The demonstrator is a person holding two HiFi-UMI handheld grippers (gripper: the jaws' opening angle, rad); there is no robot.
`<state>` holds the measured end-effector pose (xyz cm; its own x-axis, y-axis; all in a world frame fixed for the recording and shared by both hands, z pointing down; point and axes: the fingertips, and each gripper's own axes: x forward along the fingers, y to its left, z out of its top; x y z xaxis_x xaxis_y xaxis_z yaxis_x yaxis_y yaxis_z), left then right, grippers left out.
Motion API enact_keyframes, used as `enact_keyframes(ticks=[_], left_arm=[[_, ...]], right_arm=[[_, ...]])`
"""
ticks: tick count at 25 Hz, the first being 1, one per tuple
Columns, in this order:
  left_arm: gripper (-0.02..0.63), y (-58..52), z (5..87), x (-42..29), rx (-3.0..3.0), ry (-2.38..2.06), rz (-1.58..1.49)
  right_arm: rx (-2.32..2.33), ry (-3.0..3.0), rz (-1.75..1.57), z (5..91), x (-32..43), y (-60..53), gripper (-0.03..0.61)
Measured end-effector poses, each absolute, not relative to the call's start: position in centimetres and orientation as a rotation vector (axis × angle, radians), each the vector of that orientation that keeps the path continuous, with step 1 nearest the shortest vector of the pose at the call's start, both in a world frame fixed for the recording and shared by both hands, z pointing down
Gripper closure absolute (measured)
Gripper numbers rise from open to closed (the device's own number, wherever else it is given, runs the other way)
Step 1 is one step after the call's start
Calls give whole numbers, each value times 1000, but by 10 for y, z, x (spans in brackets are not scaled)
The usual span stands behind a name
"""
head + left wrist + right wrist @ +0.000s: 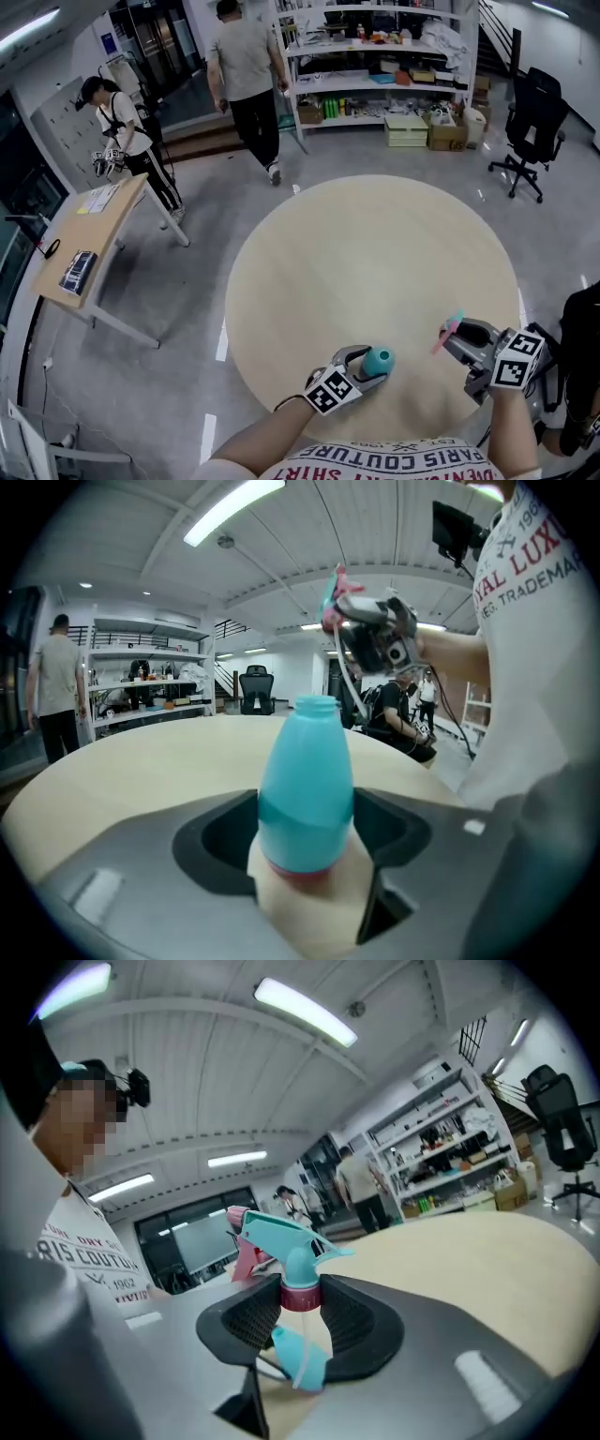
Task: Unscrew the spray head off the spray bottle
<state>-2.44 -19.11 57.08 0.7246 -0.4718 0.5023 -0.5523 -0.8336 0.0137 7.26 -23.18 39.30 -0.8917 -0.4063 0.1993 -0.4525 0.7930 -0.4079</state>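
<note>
Two tongs (373,364) (457,335), one bottle (306,789), one spray head (283,1237).

Printed in red on the white shirt (394,461), near its lower hem in the head view: "PARIS COUTURE", with "SHIRT" just below. On the same shirt, in the left gripper view: "LUX", and under it "TRADEMAR", both cut off at the edge. In the right gripper view, on the shirt front: "COUTURE", with "1962" lower down.
</note>
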Motion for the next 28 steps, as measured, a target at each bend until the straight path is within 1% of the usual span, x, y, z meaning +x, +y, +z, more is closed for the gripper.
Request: enact_keyframes(ticks=[6,11,16,23,24,28], left_arm=[[302,-190,565,-26,2759,-841,701],[302,-191,565,-28,2779,-851,654],[302,-190,569,-27,2791,-831,664],[301,-185,573,-33,2779,-816,663],[300,-185,573,-33,2775,-819,649],[282,-186,571,-36,2764,-826,602]], right_arm=[[783,-2484,962,524,80,-256,448],[881,-2277,1053,591,77,-269,448],[911,-2185,1015,620,70,-270,446],[970,-2121,814,629,67,-268,442],[974,-2127,826,630,67,-268,436],[1032,-2155,817,624,76,-267,353]])
